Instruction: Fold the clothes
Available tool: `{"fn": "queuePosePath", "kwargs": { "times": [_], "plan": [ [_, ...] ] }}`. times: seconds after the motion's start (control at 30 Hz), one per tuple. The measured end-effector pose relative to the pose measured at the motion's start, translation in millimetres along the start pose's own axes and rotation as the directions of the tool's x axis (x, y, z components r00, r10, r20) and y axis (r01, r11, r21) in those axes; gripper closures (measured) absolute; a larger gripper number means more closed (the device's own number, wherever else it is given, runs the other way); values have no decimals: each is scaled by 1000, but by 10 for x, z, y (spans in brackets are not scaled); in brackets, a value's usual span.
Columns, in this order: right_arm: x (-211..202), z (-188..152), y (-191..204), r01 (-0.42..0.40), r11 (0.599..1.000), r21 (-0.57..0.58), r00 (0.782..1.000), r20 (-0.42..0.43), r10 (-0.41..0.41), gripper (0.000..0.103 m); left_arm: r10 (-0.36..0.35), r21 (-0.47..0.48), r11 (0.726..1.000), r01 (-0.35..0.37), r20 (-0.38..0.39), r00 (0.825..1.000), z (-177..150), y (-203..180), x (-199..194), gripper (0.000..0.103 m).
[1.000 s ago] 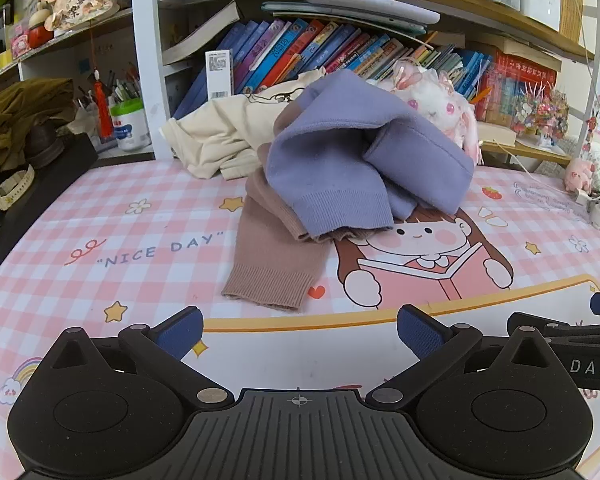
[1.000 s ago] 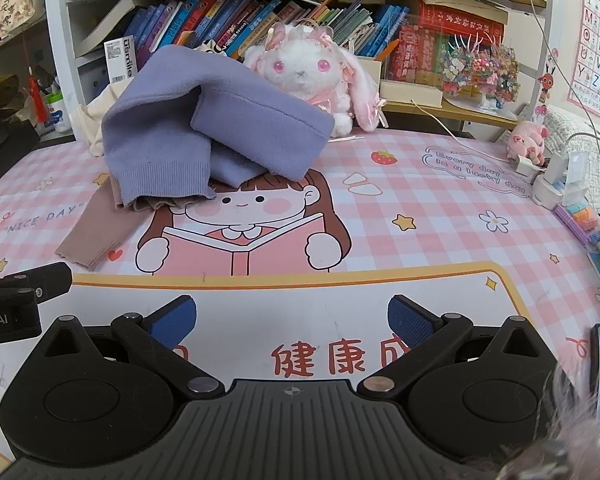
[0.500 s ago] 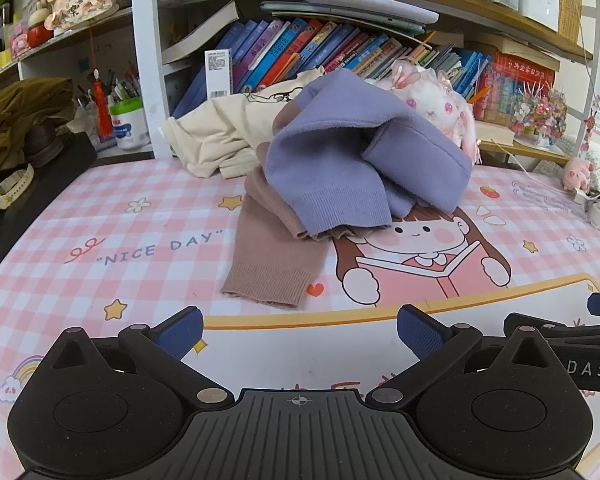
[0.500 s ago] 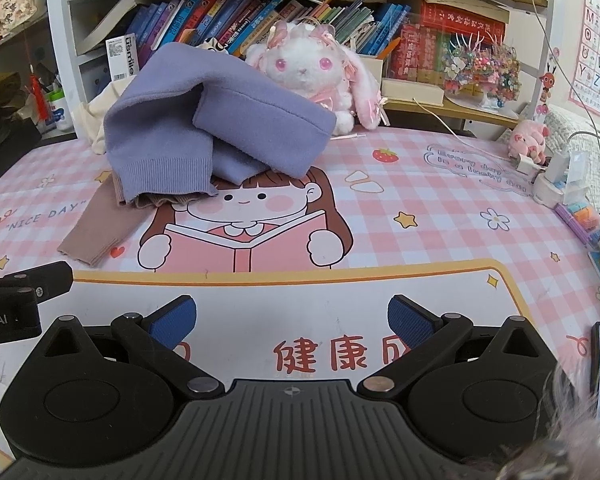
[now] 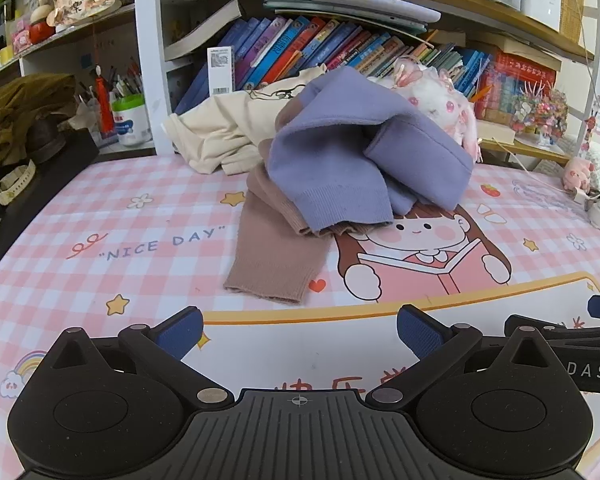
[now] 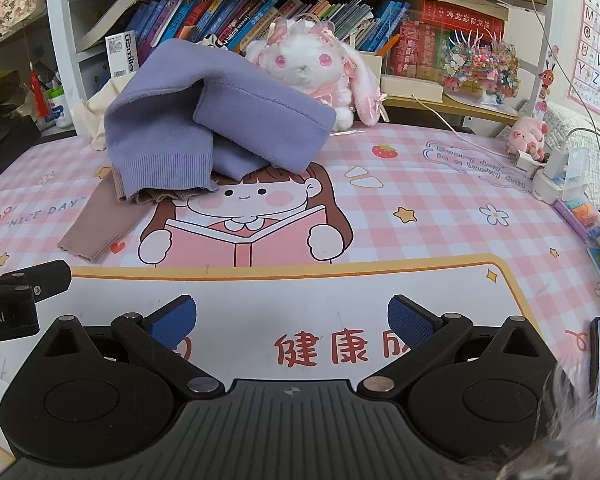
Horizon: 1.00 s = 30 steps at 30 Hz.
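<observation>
At eleven o'clock of the left gripper [image 5: 298, 330] lies a tan knit sleeve [image 5: 274, 258] — soft, limp, best pinched at its ribbed cuff. The lavender sweater [image 6: 220, 120] heaps at twelve. Right gripper [image 6: 292, 320] — like the left — gapes wide, empty.

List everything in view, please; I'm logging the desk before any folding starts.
purple sweater: 1, lilac, heaped on top of the pile
brown sweater: 1, tan, under the purple one, sleeve on the mat
cream garment: 1, off-white, behind the pile
desk mat: 1, pink check with cartoon girl
plush rabbit: 1, white and pink, behind the pile
books: many, mixed colours, on the shelf
left tool: open, empty
right tool: open, empty
</observation>
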State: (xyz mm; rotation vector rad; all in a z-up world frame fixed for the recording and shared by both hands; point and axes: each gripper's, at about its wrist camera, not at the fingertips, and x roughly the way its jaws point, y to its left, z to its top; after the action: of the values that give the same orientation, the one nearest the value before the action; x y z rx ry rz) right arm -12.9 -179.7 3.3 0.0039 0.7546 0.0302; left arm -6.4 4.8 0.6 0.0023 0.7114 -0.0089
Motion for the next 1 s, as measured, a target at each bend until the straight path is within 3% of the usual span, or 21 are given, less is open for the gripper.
{"fn": "queuePosePath", "kwargs": {
  "times": [0.77, 1.0],
  "plan": [
    [20, -12, 9, -8, 1000, 3, 1000, -2, 8, 0, 5, 18, 1000, -5, -19, 1000, -2, -32, 54, 0],
    [46, -14, 19, -23, 1000, -5, 1000, -7, 23, 0, -30, 17, 999, 30, -26, 999, -14, -33, 72, 0]
  ]
}}
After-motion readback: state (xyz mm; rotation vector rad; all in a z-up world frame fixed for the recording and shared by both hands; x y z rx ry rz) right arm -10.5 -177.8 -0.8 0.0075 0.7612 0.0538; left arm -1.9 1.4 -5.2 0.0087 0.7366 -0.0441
